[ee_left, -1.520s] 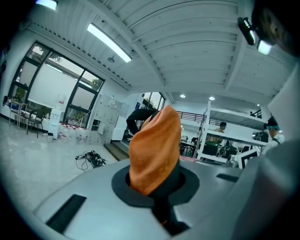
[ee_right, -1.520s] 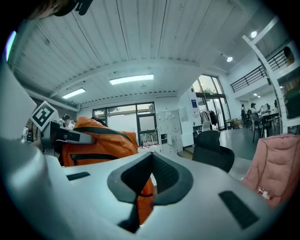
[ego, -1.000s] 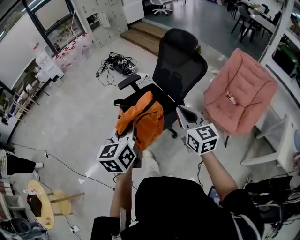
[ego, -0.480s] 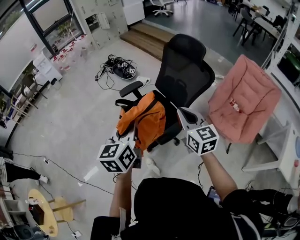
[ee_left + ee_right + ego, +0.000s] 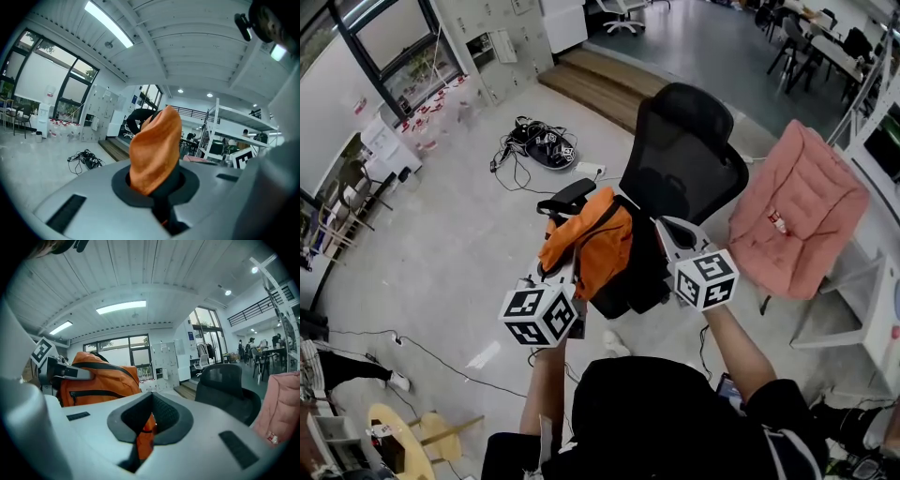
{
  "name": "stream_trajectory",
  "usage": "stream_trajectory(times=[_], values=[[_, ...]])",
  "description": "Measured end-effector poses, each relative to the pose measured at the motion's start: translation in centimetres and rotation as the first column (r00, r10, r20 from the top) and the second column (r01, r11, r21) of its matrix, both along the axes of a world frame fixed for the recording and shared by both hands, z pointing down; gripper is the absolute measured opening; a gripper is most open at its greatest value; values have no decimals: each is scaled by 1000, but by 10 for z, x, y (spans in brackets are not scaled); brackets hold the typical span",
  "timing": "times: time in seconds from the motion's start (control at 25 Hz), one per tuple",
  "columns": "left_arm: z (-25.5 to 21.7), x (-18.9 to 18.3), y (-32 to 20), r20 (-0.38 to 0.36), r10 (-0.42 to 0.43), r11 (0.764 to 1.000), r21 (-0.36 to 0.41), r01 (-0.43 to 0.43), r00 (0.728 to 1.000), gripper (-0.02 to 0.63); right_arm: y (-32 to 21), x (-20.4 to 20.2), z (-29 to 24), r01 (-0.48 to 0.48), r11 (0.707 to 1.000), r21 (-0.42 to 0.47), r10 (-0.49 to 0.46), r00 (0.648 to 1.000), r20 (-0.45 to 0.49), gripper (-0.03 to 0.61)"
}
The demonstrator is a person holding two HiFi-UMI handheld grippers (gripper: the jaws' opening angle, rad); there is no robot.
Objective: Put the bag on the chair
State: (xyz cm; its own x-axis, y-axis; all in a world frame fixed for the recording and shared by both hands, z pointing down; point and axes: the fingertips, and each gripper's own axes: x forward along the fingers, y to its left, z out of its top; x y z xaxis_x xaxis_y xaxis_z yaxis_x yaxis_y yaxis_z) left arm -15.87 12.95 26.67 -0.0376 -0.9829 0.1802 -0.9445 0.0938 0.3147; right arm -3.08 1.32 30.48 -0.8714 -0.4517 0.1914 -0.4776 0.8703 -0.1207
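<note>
Now orange backpack [image 5: 592,242], clamped by left hand-held gripper [image 5: 559,270] and right hand-held gripper [image 5: 667,230], nearer black office chair [image 5: 689,141]; set-down likely soon.

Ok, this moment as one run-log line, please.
bag: orange, held up in front of chair | left gripper: shut on bag | right gripper: shut on bag | placement: not yet done

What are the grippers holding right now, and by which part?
Both hold the orange bag: the left gripper pinches a bunched fold of fabric on its left side, the right gripper pinches orange fabric on its right side.
</note>
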Motion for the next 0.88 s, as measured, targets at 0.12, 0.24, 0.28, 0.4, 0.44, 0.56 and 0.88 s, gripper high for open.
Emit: stream_trajectory(times=[0.12,0.24,0.28,0.4,0.44,0.56,0.88], values=[[4,-24,-11,-6,13,1000,-8,-13,1000,18,-10,-24,4,-10,1000,-6,10,1000,-15,2],[6,-47,-23,-13,27,1000,-16,-27,1000,18,-20,-45,4,-22,1000,-7,21,999,-27,2],[7,-54,-25,-16,31,999,-17,-31,999,18,-23,-51,4,-26,1000,-8,25,999,-32,2],[10,-70,-31,-23,43,999,-19,-43,999,18,-29,-66,7,-38,999,-11,37,998,-45,2],[12,-75,-32,-25,48,999,-20,-49,999,18,-30,-71,8,-40,999,-12,39,998,-49,2],[17,-89,-34,-27,60,998,-20,-61,998,18,-28,-85,14,-38,999,-9,37,997,-60,2],[25,-108,-42,-40,76,997,-31,-77,996,18,-30,-104,23,-41,999,-1,41,995,-88,2]])
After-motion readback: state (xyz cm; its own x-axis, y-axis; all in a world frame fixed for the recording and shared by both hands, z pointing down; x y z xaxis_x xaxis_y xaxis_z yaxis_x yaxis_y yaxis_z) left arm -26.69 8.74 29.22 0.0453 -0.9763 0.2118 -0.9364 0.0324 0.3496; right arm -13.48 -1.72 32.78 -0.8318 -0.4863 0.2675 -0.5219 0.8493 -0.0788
